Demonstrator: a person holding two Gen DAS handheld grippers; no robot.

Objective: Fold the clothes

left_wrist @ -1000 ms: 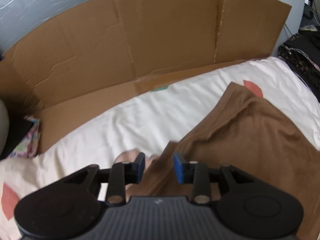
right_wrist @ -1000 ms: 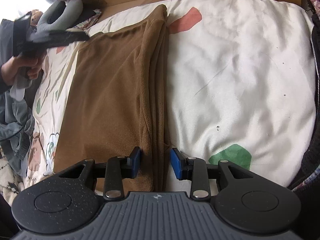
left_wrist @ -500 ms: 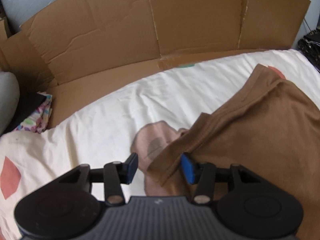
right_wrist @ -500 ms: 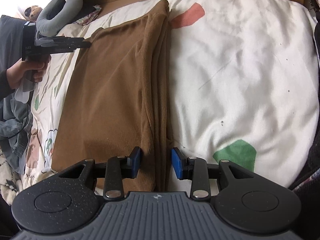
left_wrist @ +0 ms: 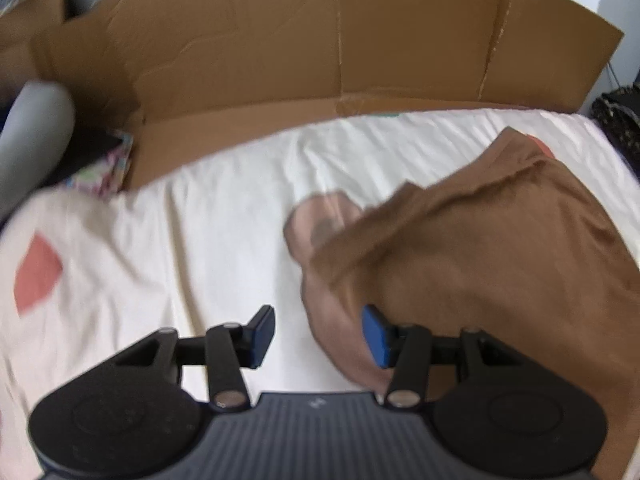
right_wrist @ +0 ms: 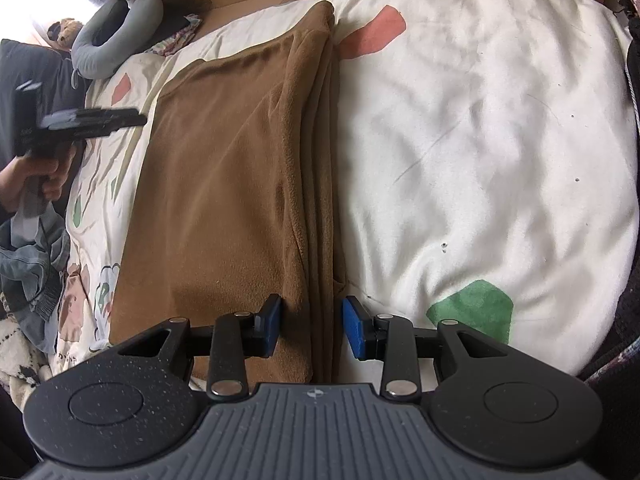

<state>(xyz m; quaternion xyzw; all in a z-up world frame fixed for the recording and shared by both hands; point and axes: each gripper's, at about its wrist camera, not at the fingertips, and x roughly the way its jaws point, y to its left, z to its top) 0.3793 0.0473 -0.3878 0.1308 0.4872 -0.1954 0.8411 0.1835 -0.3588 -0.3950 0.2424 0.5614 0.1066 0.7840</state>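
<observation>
Left gripper (left_wrist: 318,334) now off the folded brown garment (right_wrist: 224,184), fingers spread; right gripper (right_wrist: 311,326) fingers astride its stacked edge.

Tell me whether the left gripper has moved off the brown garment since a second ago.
Yes. The left gripper has slid left off the brown garment, whose corner now lies by its right pad; more white sheet shows beneath it.

A cream bedsheet (right_wrist: 480,140) with coral and green patches covers the bed. Flattened brown cardboard (left_wrist: 320,52) stands along its twelve o'clock edge. A grey neck pillow (right_wrist: 116,36) lies at ten o'clock, crumpled grey clothing (right_wrist: 28,268) at eight.
</observation>
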